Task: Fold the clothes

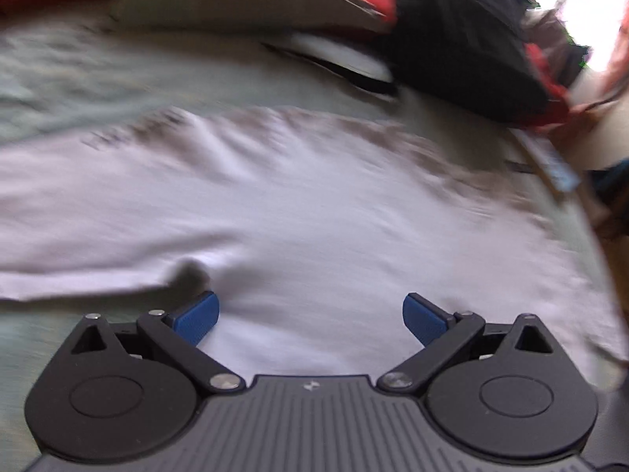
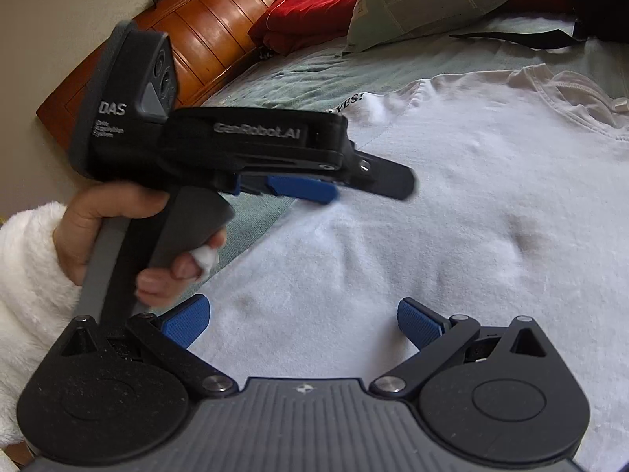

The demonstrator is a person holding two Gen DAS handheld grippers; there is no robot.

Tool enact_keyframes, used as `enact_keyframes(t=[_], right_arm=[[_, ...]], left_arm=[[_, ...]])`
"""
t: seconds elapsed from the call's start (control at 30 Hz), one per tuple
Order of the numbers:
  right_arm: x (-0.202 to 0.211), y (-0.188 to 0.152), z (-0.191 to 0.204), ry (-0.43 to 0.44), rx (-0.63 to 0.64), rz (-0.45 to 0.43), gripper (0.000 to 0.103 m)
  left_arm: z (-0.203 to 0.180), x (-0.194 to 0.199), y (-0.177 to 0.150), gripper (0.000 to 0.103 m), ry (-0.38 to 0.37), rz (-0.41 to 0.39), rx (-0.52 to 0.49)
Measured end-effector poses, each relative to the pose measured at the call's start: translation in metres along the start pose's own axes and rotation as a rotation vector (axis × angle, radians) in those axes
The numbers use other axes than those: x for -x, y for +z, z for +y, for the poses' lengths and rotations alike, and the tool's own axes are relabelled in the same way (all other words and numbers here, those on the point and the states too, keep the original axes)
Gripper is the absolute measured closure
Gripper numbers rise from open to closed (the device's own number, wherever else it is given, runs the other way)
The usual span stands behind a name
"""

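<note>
A white T-shirt (image 1: 314, 204) lies spread flat on the pale green bedsheet (image 1: 98, 74); in the right wrist view the same T-shirt (image 2: 452, 216) shows its collar at the upper right. My left gripper (image 1: 310, 316) hovers open over the shirt, with nothing between its blue pads. The left wrist view is blurred. My right gripper (image 2: 303, 320) is open too, low over the shirt's middle. From the right wrist view I see the left gripper (image 2: 334, 185) from the side, held by a hand (image 2: 118, 232) in a white fluffy sleeve, above the shirt's left edge.
A grey-green pillow (image 2: 432, 0) and a red pillow (image 2: 310, 8) lie at the head of the bed, against a wooden headboard (image 2: 204, 39). A black bag (image 1: 464, 39) with red parts sits at the far right of the bed. The bedsheet (image 2: 306, 74) surrounds the shirt.
</note>
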State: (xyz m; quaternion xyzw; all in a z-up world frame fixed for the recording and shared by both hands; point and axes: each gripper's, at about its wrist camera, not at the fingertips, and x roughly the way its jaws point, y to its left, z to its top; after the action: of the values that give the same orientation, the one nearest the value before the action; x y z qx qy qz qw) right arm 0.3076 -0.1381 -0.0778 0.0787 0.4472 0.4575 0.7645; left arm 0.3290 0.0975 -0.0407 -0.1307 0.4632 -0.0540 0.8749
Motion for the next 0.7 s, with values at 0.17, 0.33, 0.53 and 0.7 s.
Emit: enact_keyframes(t=[0.17, 0.33, 0.53, 0.7], right_arm=[[-0.003, -0.003, 0.003, -0.024, 0.032, -0.005, 0.000], [-0.007, -0.004, 0.009, -0.055, 0.069, -0.009, 0.000], [-0.004, -0.002, 0.017, -0.067, 0.116, -0.009, 0.000], [0.026, 0.004, 0.031, -0.140, 0.149, -0.050, 0.000]], left_arm=[[-0.004, 0.040, -0.009, 0.004, 0.047, -0.078, -0.040], [-0.002, 0.082, -0.048, 0.004, 0.137, -0.130, -0.099], [0.008, 0.132, -0.100, 0.003, 0.183, -0.201, -0.176], [0.004, 0.163, -0.131, 0.003, 0.140, -0.260, -0.248]])
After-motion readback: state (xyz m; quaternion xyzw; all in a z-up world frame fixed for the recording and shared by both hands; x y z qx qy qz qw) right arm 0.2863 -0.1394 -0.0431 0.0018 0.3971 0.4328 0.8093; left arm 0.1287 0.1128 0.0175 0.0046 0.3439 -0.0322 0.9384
